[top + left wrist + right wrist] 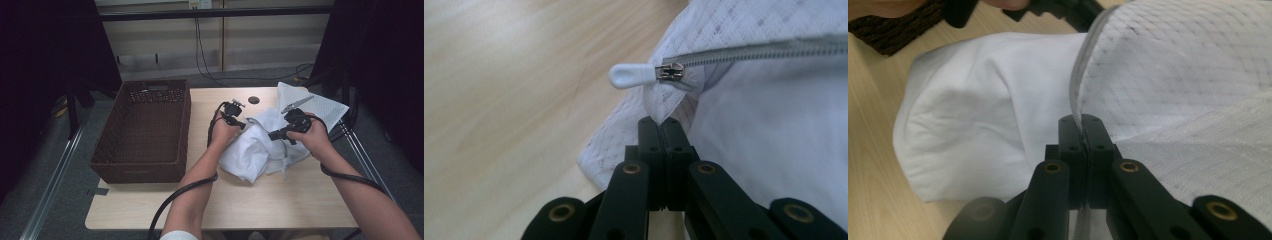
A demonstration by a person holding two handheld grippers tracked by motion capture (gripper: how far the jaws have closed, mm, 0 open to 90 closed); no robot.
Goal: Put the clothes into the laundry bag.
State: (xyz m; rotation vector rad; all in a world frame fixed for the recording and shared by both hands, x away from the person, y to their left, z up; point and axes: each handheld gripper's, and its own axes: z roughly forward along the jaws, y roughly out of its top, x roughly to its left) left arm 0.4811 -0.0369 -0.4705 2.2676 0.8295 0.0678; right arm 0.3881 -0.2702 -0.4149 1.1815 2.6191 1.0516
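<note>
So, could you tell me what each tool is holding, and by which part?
Both hold the white mesh bag: the left tool pinches its corner below the zipper pull; the right tool clamps its zipper edge.

Wicker basket (pixel 145 131) occupies the table's (pixel 280 200) left portion; its open top admits entry from above. Right of the basket, the white mesh bag (pixel 260 147) blocks mid-table. Nearer than the basket, bare tabletop permits passage.

white mesh bag (pixel 744 30), fine diamond-grid weave | zipper (pixel 754 52) silver, white pull tab (pixel 629 76) | plain white cloth (pixel 983 115) | dark brown woven basket (pixel 142 132) | light wood-grain table (pixel 280 200)
</note>
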